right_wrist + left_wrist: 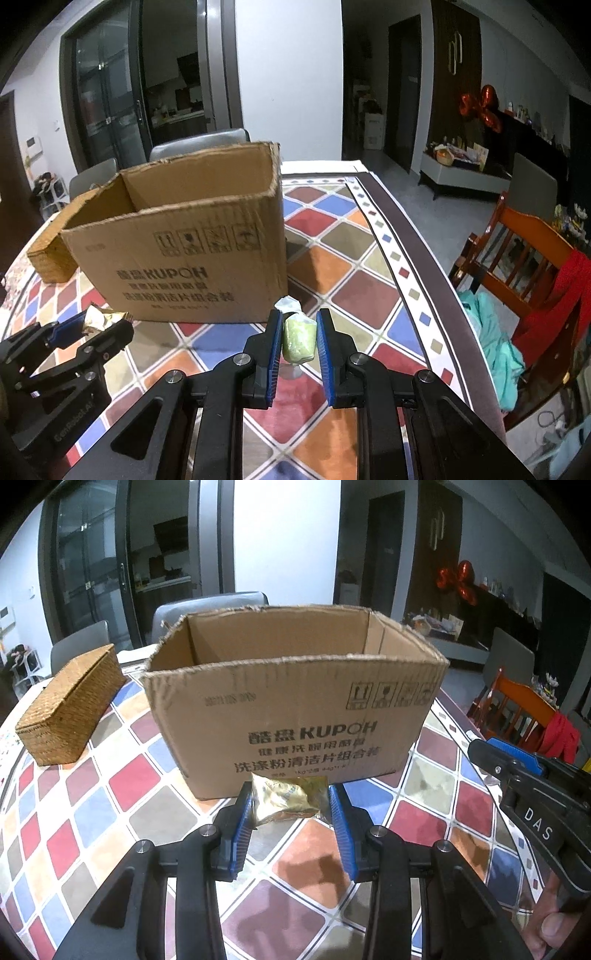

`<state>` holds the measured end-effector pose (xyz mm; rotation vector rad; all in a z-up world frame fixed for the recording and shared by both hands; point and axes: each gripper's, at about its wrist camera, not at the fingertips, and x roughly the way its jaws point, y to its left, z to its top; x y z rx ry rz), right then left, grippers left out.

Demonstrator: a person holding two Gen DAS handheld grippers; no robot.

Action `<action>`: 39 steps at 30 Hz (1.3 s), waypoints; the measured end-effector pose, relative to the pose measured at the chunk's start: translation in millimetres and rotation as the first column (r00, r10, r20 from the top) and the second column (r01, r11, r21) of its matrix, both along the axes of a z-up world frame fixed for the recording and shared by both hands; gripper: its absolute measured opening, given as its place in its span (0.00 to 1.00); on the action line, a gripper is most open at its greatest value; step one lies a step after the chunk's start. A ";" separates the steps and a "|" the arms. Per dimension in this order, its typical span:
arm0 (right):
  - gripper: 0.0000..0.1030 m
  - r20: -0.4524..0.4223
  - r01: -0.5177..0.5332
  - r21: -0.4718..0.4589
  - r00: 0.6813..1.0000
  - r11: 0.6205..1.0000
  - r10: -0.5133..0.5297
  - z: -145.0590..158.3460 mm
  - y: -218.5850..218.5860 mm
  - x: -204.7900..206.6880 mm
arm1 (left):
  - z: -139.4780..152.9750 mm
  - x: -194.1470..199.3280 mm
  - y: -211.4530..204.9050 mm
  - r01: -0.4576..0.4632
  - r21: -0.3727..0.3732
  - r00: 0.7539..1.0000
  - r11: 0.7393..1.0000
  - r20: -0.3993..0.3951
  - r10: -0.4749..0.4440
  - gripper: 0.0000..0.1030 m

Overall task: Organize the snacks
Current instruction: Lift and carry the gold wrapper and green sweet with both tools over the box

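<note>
Left view only: left gripper (pixel 290 799) clamps gold packet (pixel 284 799); basket (pixel 70 705) whole.
Right view only: right gripper (pixel 298 334) clamps green snack (pixel 299 338); table's (pixel 406 236) right edge.

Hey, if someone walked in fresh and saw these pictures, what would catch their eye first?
The open brown cardboard box printed KUPOH, standing mid-table on the colourful diamond-patterned tablecloth. In front of it, the left hand-held gripper clamps a gold foil snack packet, and the right hand-held gripper a pale green wrapped snack.

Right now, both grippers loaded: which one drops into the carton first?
Probably left. The left gripper, shut on the gold packet, faces the cardboard box mid-wall. The right gripper, holding the green snack, sits off the box's right corner.
</note>
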<state>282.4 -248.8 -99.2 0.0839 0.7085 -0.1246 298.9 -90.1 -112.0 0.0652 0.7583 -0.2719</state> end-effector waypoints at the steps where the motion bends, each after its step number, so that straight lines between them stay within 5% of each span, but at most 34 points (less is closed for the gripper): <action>1: 0.20 0.005 -0.001 -0.002 1.000 1.000 0.001 2.3 0.4 0.6 | 2.8 -0.5 1.0 -0.002 -0.001 1.000 1.000 0.005 0.002 0.39; 39: 0.20 0.176 -0.066 -0.021 0.982 0.998 0.068 82.0 28.8 17.7 | 88.6 16.6 24.7 -0.050 -0.040 0.986 0.998 0.155 0.056 0.39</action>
